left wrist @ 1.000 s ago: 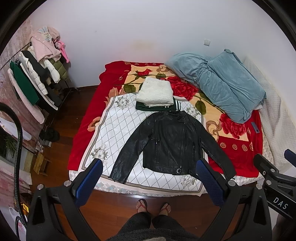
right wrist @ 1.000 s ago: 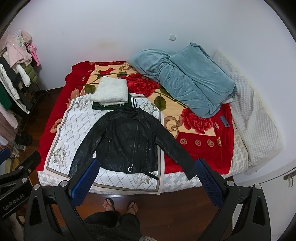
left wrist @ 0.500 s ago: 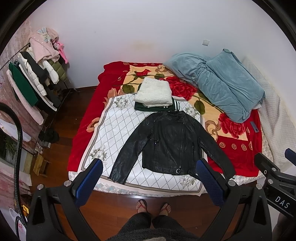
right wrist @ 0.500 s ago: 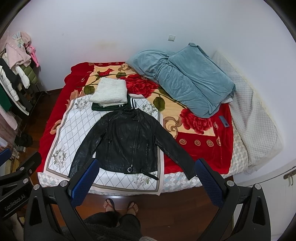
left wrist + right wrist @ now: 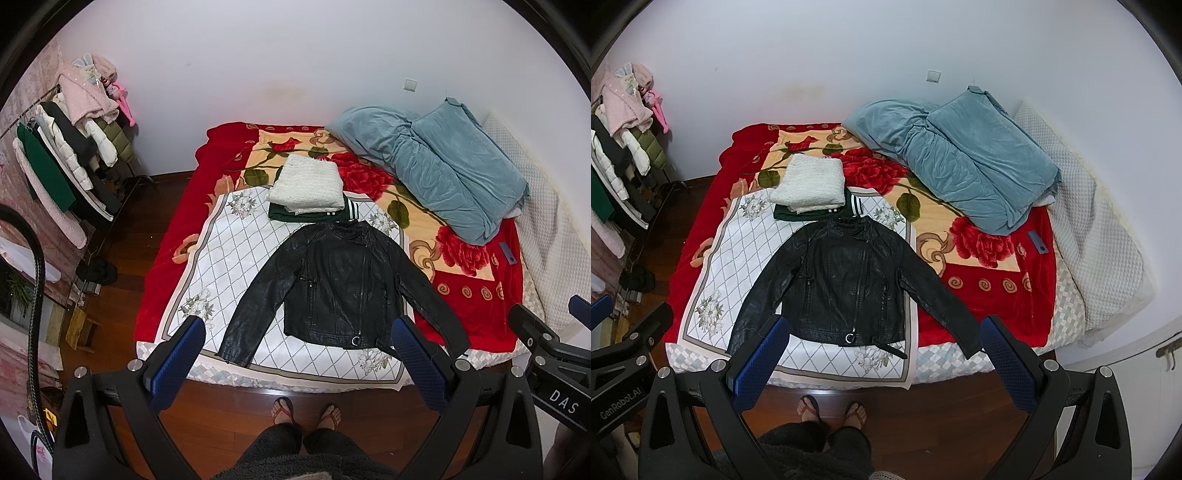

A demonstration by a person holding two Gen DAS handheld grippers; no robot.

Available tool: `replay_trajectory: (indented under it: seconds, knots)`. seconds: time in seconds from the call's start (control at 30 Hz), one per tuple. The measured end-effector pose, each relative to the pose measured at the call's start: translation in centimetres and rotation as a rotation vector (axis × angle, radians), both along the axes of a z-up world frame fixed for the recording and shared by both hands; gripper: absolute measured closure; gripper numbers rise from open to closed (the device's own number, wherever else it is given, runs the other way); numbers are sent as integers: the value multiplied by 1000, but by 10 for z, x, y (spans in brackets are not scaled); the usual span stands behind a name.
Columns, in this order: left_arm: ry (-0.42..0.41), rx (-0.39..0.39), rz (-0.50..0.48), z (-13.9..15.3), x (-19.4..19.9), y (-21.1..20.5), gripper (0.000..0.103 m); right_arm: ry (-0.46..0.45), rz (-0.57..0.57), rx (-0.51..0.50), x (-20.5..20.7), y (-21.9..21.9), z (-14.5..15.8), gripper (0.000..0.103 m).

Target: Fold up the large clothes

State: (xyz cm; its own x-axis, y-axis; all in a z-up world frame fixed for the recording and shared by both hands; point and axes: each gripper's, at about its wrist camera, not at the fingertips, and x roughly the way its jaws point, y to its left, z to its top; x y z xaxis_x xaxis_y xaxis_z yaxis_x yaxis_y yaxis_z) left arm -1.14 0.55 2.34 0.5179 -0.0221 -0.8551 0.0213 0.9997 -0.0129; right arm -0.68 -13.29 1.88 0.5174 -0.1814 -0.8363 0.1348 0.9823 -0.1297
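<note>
Dark wooden floorboards (image 5: 229, 410) lay beneath us, and our sandalled feet (image 5: 306, 410) stood at the foot of the bed (image 5: 166, 266). We held both tongs up in the air over the floor, well short of the mattress: the left gripper (image 5: 299, 354) had its blue-padded fingers (image 5: 177, 362) spread wide apart with nothing between them, and the right gripper (image 5: 882, 354) was just as wide and bare. Beyond them a black leather jacket (image 5: 849, 280) lay flat and face up on a white diamond-patterned cloth (image 5: 731, 258), zipped, sleeves angled out to each side, the right sleeve running off onto the red rose blanket (image 5: 997, 295). Just past its collar sat a folded white knit (image 5: 809, 184) on top of a folded dark green garment (image 5: 790, 215). Farther right, a heap of blue-grey bedding (image 5: 960, 162) rested against the white wall (image 5: 812, 55). At far left a rack of hanging clothes (image 5: 62, 155) stood against the wall.
</note>
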Motion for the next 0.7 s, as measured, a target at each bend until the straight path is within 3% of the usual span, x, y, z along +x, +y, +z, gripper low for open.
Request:
replay_trajectory:
  seconds: [0.47, 0.7]
  knots:
    - [-19, 22, -3, -5, 15, -2, 0, 6, -39, 9, 6, -5, 0, 0]
    - [-88, 89, -10, -41, 58, 3, 0, -6, -172, 65, 35, -36, -38, 0]
